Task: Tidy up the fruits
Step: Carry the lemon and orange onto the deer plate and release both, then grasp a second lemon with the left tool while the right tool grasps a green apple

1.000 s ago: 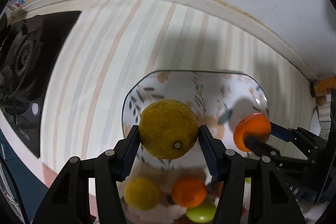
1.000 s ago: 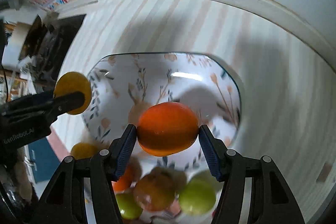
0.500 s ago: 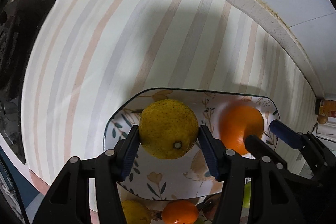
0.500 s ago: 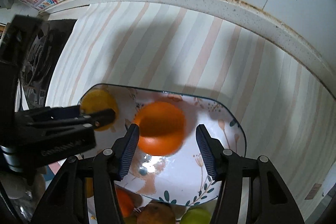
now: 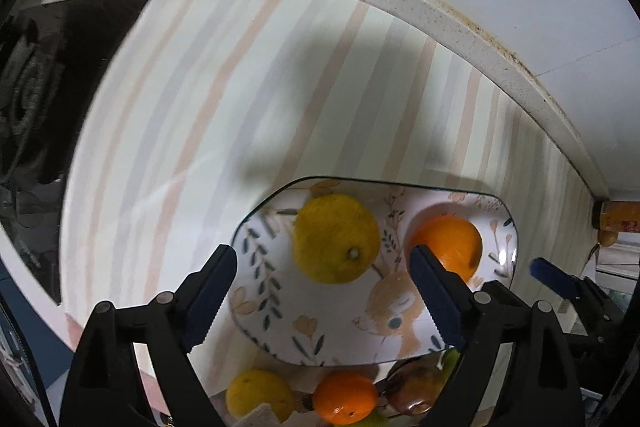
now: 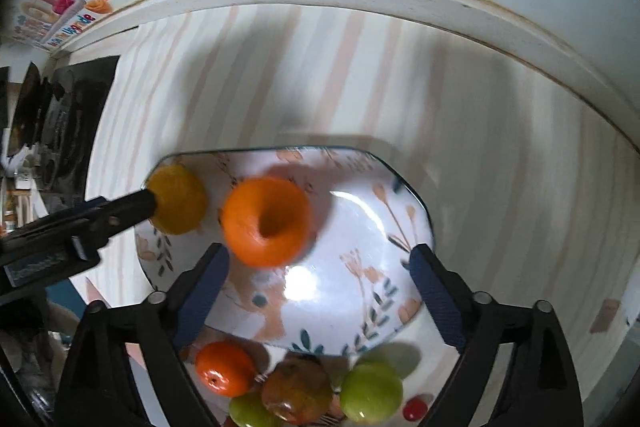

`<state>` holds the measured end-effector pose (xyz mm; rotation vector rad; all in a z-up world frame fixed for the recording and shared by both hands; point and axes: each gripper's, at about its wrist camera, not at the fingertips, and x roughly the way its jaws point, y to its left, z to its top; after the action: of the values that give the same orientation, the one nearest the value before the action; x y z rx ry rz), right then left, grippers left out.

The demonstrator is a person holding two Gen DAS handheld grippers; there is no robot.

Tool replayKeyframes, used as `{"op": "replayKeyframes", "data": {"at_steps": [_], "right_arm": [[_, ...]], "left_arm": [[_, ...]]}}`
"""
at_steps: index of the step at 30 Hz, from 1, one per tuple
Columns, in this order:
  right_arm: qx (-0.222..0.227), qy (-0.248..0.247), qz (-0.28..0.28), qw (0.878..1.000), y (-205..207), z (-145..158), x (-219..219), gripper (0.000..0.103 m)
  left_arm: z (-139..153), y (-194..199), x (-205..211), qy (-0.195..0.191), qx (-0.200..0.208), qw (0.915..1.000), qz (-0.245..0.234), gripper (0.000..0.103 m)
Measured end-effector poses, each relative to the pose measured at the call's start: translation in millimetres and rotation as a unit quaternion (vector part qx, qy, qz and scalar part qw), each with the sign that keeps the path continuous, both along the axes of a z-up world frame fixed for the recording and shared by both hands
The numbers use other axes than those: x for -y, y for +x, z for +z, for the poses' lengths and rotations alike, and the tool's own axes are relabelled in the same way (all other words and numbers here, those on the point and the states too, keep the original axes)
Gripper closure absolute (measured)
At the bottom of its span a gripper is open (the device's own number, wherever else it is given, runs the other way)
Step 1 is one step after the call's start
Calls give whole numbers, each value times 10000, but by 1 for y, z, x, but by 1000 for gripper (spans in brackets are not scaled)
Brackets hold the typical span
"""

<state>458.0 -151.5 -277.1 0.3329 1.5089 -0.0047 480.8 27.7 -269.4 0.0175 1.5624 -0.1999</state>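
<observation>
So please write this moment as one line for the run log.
left gripper: opening, empty | right gripper: opening, empty | lemon: on plate | orange: on plate | other fruit: beside plate

Lighting: bright, overhead; soft grey shadows on the striped counter (image 5: 208, 115). Glare on the plate (image 6: 352, 211). Fisheye bending, dark corners; orange (image 6: 266, 221) motion-blurred.

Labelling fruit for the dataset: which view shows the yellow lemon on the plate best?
The left wrist view. The lemon lies whole and sharp on the plate, stem end showing, between the opening jaws of the left hand-held gripper, which do not touch it. In the right wrist view the lemon is blurred at the plate's edge, partly behind a gripper finger.
</observation>
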Motion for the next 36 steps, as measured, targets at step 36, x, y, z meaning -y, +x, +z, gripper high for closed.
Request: {"op": "replayKeyframes", "data": {"at_steps": [36], "right_arm": [[1417, -145, 293, 9894, -183, 160, -21, 9]], "left_arm": [[158, -190, -40, -23, 1831, 9829, 169, 15]]}}
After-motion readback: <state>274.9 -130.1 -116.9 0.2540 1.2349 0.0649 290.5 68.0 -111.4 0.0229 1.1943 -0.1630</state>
